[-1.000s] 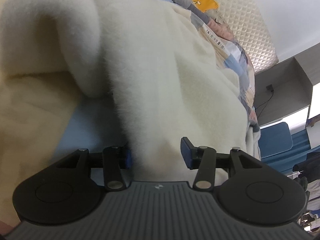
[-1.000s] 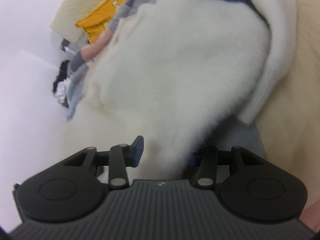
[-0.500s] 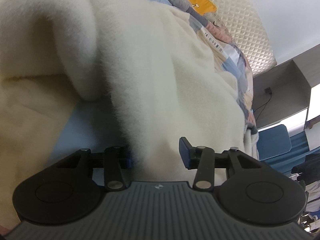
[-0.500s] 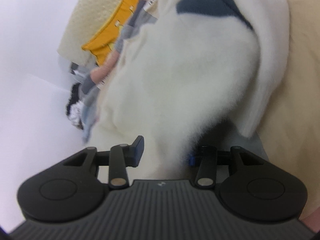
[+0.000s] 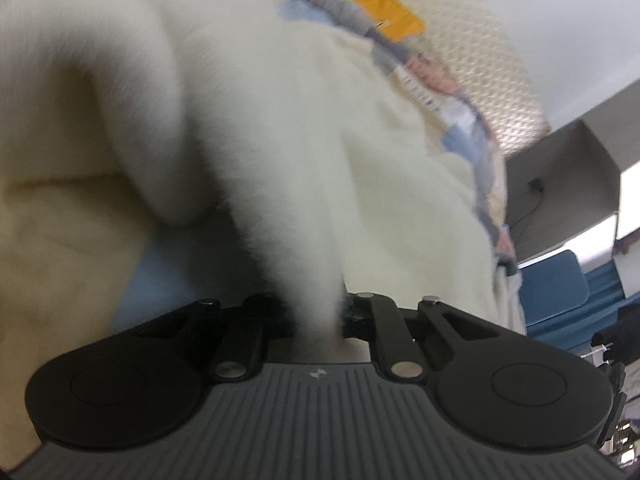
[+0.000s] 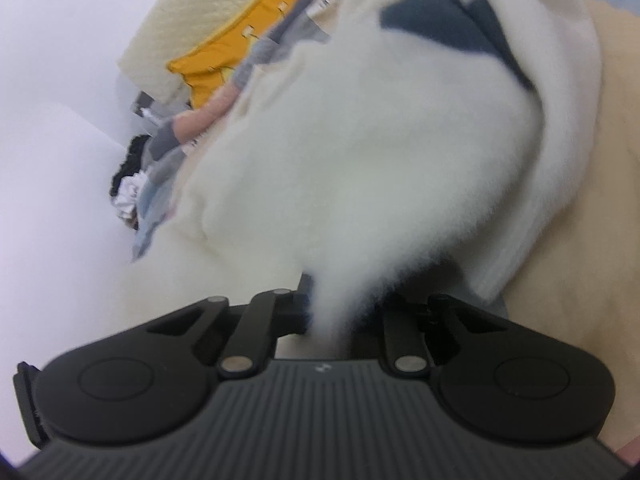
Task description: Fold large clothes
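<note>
Your left tool (image 5: 320, 318) is closing its jaws, and a pinched ridge of the fluffy white fleece garment (image 5: 280, 140) runs down between its pads, which squeeze the pile into a narrow wedge. The garment spreads up and away from that tool across the cream bed cover (image 5: 60, 232), with a rolled fold bulging at the left of the left wrist view. Beyond it lie a patchwork quilt (image 5: 472, 136), an orange printed pillow (image 5: 376, 4) and a quilted cream headboard (image 5: 492, 60).

Your right tool (image 6: 332, 316) is closing too, and a tuft of the same fleece is caught between its pads. In the right wrist view the garment billows above that tool, a dark grey lining (image 6: 432, 20) showing at its top edge, the cream cover to its right.
</note>
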Motion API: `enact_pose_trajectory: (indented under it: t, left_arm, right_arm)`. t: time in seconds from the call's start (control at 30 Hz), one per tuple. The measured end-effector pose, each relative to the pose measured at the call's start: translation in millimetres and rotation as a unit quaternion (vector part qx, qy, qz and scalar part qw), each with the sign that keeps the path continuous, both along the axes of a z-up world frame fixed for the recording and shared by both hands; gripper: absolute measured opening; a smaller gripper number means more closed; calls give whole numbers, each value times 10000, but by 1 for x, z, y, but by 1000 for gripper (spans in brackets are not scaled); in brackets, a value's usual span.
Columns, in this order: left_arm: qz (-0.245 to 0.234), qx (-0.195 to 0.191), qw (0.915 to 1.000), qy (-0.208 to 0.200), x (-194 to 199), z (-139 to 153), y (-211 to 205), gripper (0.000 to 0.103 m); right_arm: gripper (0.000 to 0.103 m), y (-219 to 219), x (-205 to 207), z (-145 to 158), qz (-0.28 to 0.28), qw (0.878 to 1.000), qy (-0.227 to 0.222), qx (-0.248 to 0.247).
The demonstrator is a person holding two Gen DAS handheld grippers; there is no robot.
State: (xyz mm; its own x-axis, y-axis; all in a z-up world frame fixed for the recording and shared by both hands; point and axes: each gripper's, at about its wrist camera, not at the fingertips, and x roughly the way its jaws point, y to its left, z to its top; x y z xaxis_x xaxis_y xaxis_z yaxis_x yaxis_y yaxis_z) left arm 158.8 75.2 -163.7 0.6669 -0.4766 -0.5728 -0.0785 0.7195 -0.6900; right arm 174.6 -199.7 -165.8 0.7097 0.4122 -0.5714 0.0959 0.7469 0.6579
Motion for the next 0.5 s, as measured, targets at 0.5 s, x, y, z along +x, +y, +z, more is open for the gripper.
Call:
enact_pose_trajectory:
  t: [0.5]
  left_arm:
    - [332,-189,9925,-1164,-68,79,27,12]
  right_arm:
    - [14,23,-60,81,118,9813,-1797,-682]
